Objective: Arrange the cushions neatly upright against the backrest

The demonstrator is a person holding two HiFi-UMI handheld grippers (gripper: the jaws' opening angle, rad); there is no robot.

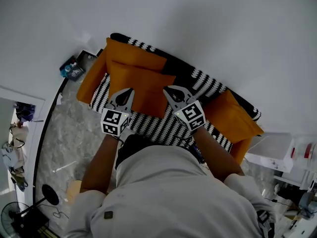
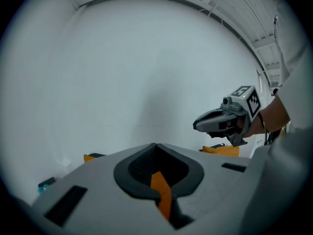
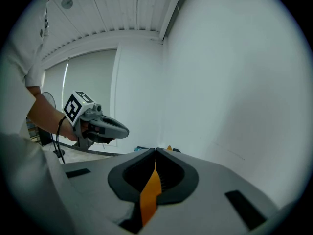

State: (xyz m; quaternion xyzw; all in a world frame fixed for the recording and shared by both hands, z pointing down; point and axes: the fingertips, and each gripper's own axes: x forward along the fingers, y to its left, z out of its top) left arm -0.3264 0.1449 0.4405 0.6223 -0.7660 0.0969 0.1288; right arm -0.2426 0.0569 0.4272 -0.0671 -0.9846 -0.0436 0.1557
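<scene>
An orange cushion (image 1: 143, 86) is held up over the black-and-white patterned sofa (image 1: 163, 128), in front of a second orange cushion (image 1: 133, 56) that leans on the backrest. My left gripper (image 1: 130, 90) is shut on the held cushion's near left edge, and my right gripper (image 1: 167, 89) is shut on its near right edge. A strip of orange fabric (image 2: 160, 192) shows pinched in the left gripper view, and another strip (image 3: 150, 195) in the right gripper view. A third orange cushion (image 1: 235, 118) lies at the sofa's right end. More orange padding (image 1: 91, 81) sits at the left end.
A white wall runs behind the sofa. A blue object (image 1: 73, 68) lies on the marble floor (image 1: 64, 143) left of the sofa. White shelving (image 1: 275, 150) stands at the right. A fan (image 1: 12, 214) is at the bottom left.
</scene>
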